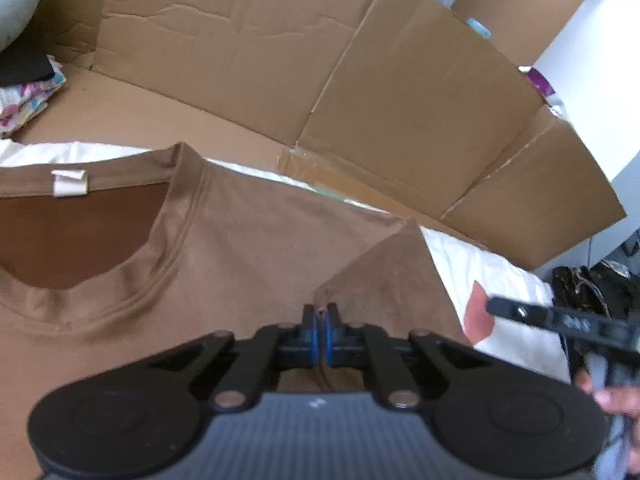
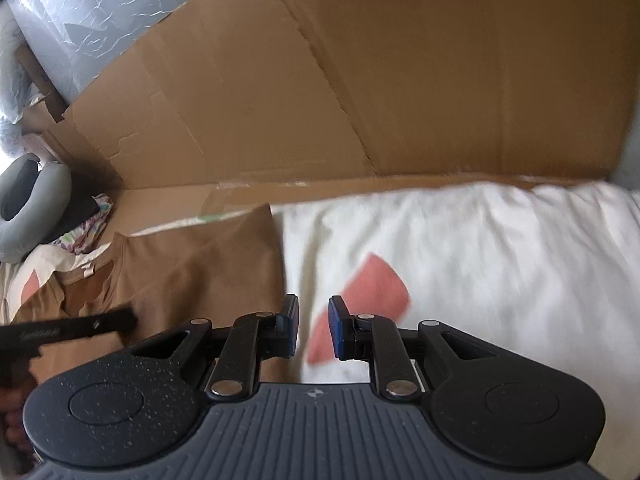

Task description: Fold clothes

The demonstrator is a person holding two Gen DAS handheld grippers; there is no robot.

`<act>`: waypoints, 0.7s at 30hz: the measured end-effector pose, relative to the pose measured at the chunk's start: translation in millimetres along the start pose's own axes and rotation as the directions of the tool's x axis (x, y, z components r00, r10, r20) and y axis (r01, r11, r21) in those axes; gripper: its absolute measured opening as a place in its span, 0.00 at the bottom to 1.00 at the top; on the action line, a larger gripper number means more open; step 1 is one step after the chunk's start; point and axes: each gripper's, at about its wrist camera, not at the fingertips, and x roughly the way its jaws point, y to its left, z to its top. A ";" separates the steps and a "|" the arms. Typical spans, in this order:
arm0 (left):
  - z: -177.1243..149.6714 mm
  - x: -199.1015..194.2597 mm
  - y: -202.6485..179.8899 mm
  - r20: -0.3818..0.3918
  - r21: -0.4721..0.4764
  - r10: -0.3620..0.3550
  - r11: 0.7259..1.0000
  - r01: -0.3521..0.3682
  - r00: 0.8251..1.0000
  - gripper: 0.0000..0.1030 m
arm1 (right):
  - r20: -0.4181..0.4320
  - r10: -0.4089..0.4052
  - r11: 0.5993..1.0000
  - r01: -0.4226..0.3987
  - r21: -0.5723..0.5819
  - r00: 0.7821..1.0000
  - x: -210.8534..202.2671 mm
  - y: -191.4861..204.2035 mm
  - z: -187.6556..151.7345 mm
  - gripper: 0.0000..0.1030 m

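A brown T-shirt [image 1: 248, 240] lies flat on a white sheet [image 1: 500, 280], its collar and white tag [image 1: 70, 184] at the left. Its sleeve [image 1: 384, 280] is folded inward over the body. My left gripper [image 1: 320, 314] is shut, its tips just short of that folded sleeve's corner; no cloth shows between the pads. In the right wrist view the shirt [image 2: 192, 272] lies to the left. My right gripper [image 2: 314, 304] stands open above the sheet [image 2: 480, 248] and a pink patch [image 2: 368, 292], holding nothing.
Cardboard walls [image 1: 400, 100] [image 2: 400, 80] fence the back of the bed. A pile of patterned clothes [image 1: 24, 92] and a grey neck pillow [image 2: 32, 208] sit at the far left. Dark bags [image 1: 592, 284] lie beyond the bed's right edge.
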 end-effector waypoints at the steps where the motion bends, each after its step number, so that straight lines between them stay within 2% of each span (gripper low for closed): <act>1: 0.7 -4.1 1.1 0.001 -0.010 -0.004 1.000 0.004 1.000 0.03 | 0.003 0.011 1.000 -0.011 -0.004 1.000 4.6 2.7 3.4 0.19; 11: 2.2 -17.3 -0.7 -0.004 0.010 -0.002 1.000 0.002 1.000 0.03 | 0.012 0.055 0.996 -0.054 -0.074 0.998 46.9 32.7 32.7 0.19; 15: -0.9 -16.1 -0.2 -0.003 0.012 -0.005 1.000 0.005 1.000 0.03 | -0.025 0.063 0.993 -0.066 -0.102 0.998 67.7 38.2 44.0 0.26; 21: -4.4 -14.6 0.8 -0.007 0.014 -0.010 1.000 0.010 1.000 0.03 | -0.063 0.078 0.992 -0.084 -0.095 0.995 93.2 36.4 43.7 0.26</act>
